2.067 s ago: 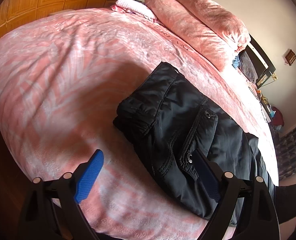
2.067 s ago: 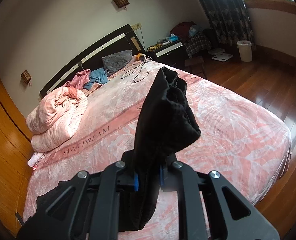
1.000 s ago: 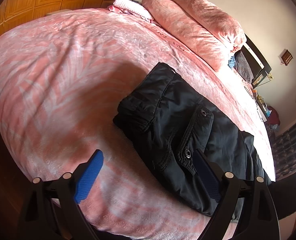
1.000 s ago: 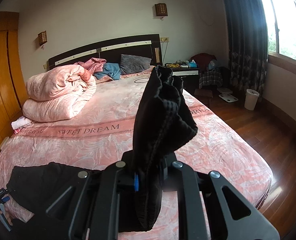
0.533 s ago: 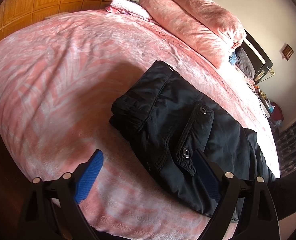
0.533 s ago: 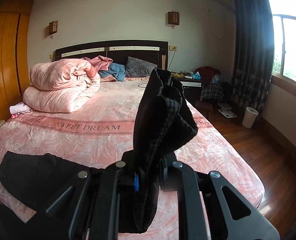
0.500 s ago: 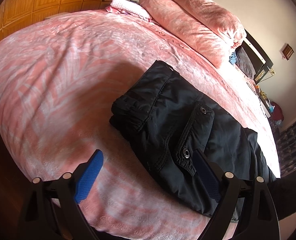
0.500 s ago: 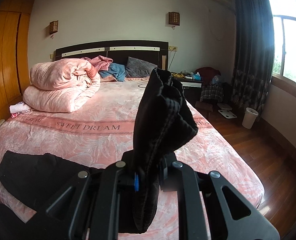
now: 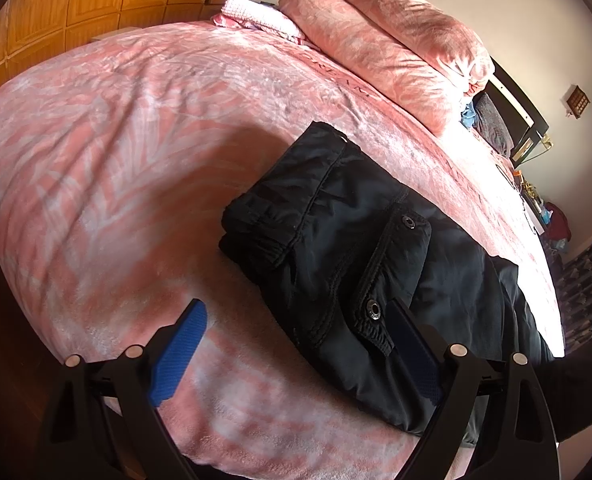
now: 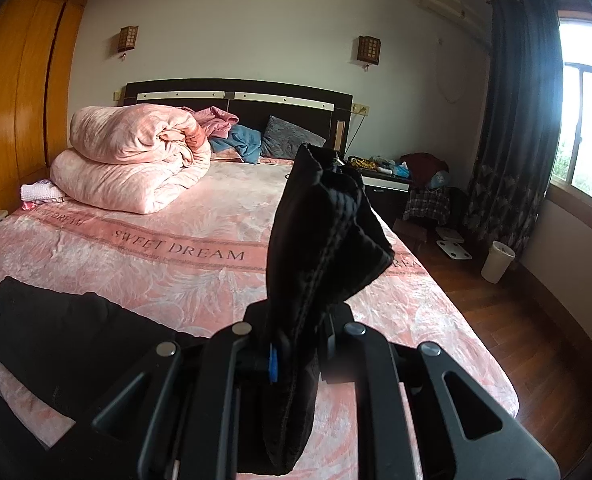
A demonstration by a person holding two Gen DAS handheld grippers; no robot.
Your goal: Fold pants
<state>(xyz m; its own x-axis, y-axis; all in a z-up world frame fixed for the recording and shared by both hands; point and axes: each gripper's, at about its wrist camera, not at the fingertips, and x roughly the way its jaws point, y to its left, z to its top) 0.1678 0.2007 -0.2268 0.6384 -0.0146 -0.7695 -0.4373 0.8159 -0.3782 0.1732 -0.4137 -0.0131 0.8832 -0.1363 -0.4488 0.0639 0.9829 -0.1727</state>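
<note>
A pink bed (image 10: 143, 264) fills both views. The black pants (image 9: 360, 248) are spread across its near edge, lower centre. Their leg ends (image 10: 328, 240) are clamped upright by the right gripper (image 10: 296, 344). The left gripper (image 9: 296, 344) is held released, its right finger over the pants.

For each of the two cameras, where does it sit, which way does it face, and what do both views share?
Left wrist view: sits on the left tool, looking down at the near bed edge and the waist end of the black pants; both blue pads show, spread wide.
Right wrist view: sits on the right tool, facing along the bed toward the headboard; its pads pinch a raised fold of the pants.
Shared: the pants, the pink bed and the rolled duvet.
</note>
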